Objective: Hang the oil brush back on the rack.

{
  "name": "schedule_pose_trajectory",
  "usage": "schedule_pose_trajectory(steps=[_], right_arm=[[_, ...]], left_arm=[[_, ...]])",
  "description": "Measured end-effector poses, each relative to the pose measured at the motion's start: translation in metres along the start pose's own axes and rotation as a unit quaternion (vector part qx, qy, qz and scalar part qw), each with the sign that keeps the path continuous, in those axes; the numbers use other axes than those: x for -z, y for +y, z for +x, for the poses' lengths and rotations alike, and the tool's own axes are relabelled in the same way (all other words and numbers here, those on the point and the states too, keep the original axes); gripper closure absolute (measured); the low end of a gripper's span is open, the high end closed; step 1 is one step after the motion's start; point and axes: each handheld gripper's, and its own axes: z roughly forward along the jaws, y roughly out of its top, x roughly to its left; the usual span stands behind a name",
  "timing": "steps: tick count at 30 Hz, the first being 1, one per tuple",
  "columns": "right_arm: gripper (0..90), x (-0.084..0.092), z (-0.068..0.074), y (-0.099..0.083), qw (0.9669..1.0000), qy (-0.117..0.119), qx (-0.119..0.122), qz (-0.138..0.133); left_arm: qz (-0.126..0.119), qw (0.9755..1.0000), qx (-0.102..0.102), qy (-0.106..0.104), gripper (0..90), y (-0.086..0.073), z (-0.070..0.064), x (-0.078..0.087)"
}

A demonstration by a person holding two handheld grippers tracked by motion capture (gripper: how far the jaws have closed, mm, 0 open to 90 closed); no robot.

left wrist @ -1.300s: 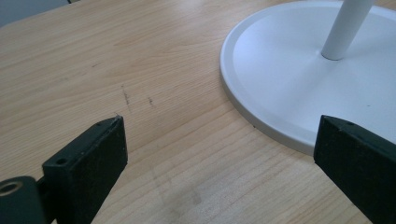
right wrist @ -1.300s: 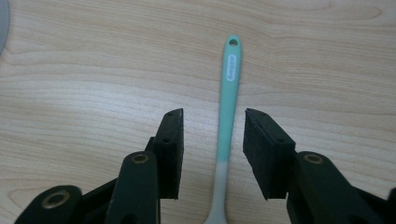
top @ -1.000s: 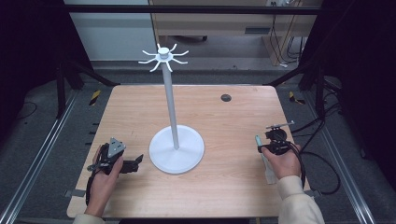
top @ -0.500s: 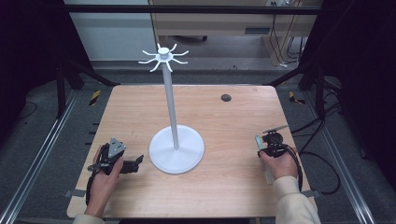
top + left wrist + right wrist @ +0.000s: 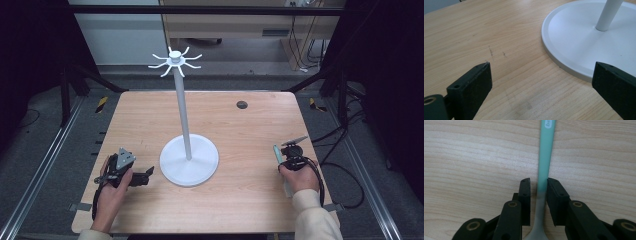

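Each hand-held gripper (image 5: 141, 176) has black jaws with brass-ringed screw holes; cream sleeve (image 5: 315, 220).

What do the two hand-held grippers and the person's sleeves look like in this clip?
Both grippers are black. The left gripper carries a grey three-cornered plate on top; its fingers are flat, blocky black pads with small screw holes. The right gripper has black linked arms with brass-coloured pivot rings and a black cable looping from it. The right sleeve is cream-coloured.
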Motion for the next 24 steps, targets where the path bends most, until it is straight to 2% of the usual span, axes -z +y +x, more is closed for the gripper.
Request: schedule_pose_trajectory(steps=[6, 8, 15, 17, 18, 21, 24], right_arm=[[80.6, -0.002, -0.002, 0.001, 0.9999, -0.004, 0.004, 0.009], [81.0, -0.002, -0.002, 0.001, 0.9999, -0.002, -0.003, 0.012], [82.5, -0.002, -0.004, 0.002, 0.9999, 0.003, 0.000, 0.014], [82.6, -0.001, -0.005, 0.002, 0.9999, 0.006, 0.003, 0.009], [82.7, 0.003, -0.006, 0.002, 0.9999, 0.012, 0.005, -0.004], [82.7, 0.013, -0.004, 0.003, 0.9994, 0.025, 0.012, -0.020], [82.7, 0.022, -0.002, 0.005, 0.9977, 0.040, 0.022, -0.049]], left_arm=[[0.001, 1.0000, -0.001, -0.001, 2.4, 0.000, 0.000, 0.000], [0.002, 1.0000, -0.002, -0.001, 2.4, 0.000, 0.000, 0.000], [0.000, 1.0000, 0.000, 0.000, 2.4, 0.000, 0.000, 0.000], [0.000, 1.0000, 0.000, 0.001, 2.4, 0.000, 0.000, 0.001], [-0.002, 1.0000, 0.001, 0.000, 2.4, 0.000, 0.001, 0.002], [-0.003, 1.0000, 0.003, -0.001, 2.4, 0.001, 0.002, 0.000], [-0.003, 1.0000, 0.002, -0.001, 2.4, 0.002, 0.001, 0.000]])
